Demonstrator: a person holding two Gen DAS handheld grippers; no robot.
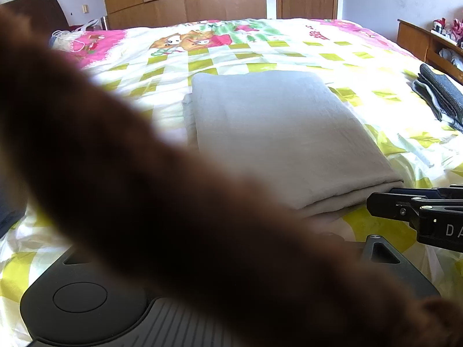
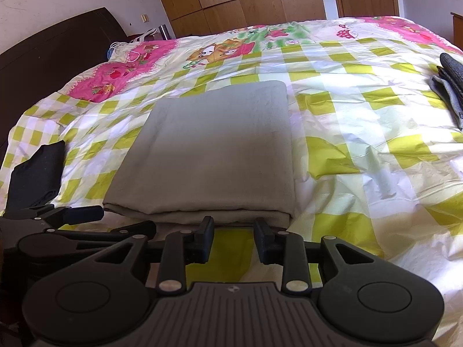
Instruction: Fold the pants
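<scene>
The pale grey pants, folded into a flat rectangular stack, lie on the bed's checked yellow-green and white duvet, the near folded edge just ahead of the right gripper, whose 2 jaws stand open and empty. A blurred brown shape covers the left wrist view, so whether the left gripper is open cannot be told. Dark folded garments lie well apart toward the bed's right edge.
</scene>
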